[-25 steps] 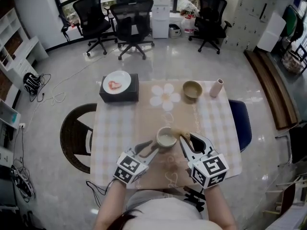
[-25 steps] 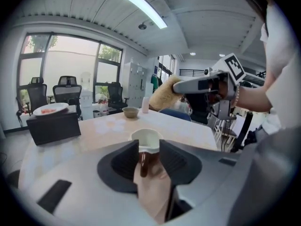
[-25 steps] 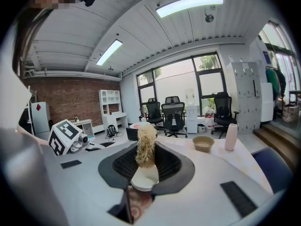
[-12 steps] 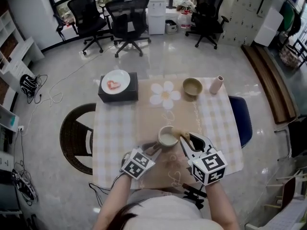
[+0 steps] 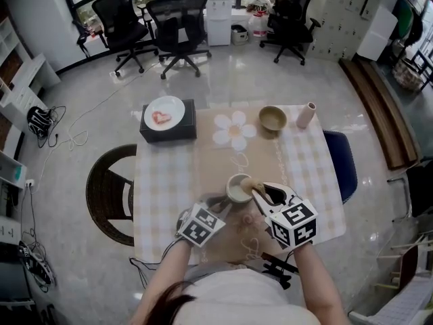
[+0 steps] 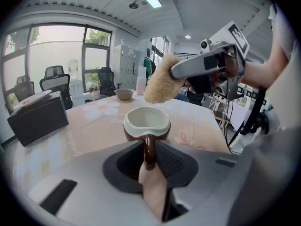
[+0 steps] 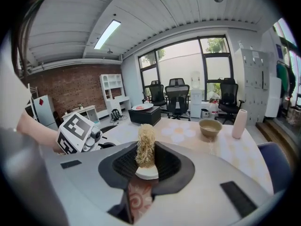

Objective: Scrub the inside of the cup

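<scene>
Near the desk's (image 5: 162, 181) front edge, the left gripper (image 6: 149, 155) pinches the cup (image 6: 146, 121) by its brown handle, white inside facing up. The right gripper (image 7: 146, 167) is clamped on a scrubber (image 6: 160, 81), whose fibrous head hangs just above the cup's right rim.

In my head view the left gripper (image 5: 218, 203) covers the handle of the cup (image 5: 238, 188), and the red mark on the plate (image 5: 164, 113) at 11 o'clock is too small to tell. In the right gripper view the scrubber (image 7: 145, 146) and the right gripper (image 7: 146, 160) hide the cup. The table (image 5: 162, 181) hides most of the blue chair (image 5: 342, 168) at 3 o'clock.
</scene>
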Tool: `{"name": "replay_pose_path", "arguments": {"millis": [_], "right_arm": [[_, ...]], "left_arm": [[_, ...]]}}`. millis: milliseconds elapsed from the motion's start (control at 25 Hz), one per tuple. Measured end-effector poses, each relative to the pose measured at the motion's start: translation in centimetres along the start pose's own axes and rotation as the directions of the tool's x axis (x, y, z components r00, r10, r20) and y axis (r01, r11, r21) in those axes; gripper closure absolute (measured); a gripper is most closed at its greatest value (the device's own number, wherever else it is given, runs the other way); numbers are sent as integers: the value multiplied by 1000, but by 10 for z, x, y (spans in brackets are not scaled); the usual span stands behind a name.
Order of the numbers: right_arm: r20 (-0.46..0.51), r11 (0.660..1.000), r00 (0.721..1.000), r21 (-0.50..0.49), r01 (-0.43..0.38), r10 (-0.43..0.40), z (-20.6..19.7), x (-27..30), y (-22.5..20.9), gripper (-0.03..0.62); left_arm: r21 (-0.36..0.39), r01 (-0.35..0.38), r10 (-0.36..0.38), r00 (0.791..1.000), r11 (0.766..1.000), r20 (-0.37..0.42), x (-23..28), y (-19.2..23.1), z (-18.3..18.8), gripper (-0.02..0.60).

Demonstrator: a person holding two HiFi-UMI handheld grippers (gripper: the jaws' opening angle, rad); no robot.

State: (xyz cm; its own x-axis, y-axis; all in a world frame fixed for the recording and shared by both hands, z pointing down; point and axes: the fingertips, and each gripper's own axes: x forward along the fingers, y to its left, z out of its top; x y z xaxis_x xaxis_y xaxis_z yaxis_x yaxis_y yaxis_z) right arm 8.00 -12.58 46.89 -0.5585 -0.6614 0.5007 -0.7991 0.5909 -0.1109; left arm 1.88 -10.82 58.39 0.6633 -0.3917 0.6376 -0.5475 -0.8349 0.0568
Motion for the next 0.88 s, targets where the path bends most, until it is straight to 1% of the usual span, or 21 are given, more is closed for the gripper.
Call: {"name": "replay_pose_path", "arguments": {"millis": [120, 320, 400, 520, 600, 720, 880], "right_arm": [[-38, 999, 998, 0, -42, 42, -5, 9, 3, 513], [-67, 987, 986, 54, -149, 152, -17, 28, 10, 514], [-88, 986, 984, 72, -151, 157, -24, 35, 10, 514], [-123, 986, 979, 73, -152, 160, -31, 42, 11, 514], [-128, 983, 977, 86, -161, 171, -32, 46, 14, 516], [-110, 980, 980, 124, -154, 168, -34, 49, 16, 516], [-50, 969, 986, 200, -144, 157, -35, 51, 11, 517]], "left_arm": [[-15, -2, 2, 1000, 1000, -9, 1, -1, -5, 506], [-15, -3, 3, 1000, 1000, 7, 0, 0, 1, 508], [-20, -1, 1, 1000, 1000, 6, 2, 0, -3, 508], [-17, 6, -6, 1000, 1000, 3, 1, -1, -3, 508], [-11, 6, -6, 1000, 1000, 0, 0, -1, -2, 508], [1, 3, -3, 1000, 1000, -2, 0, 0, -1, 509], [0, 12, -12, 1000, 1000, -8, -1, 0, -1, 509]]}}
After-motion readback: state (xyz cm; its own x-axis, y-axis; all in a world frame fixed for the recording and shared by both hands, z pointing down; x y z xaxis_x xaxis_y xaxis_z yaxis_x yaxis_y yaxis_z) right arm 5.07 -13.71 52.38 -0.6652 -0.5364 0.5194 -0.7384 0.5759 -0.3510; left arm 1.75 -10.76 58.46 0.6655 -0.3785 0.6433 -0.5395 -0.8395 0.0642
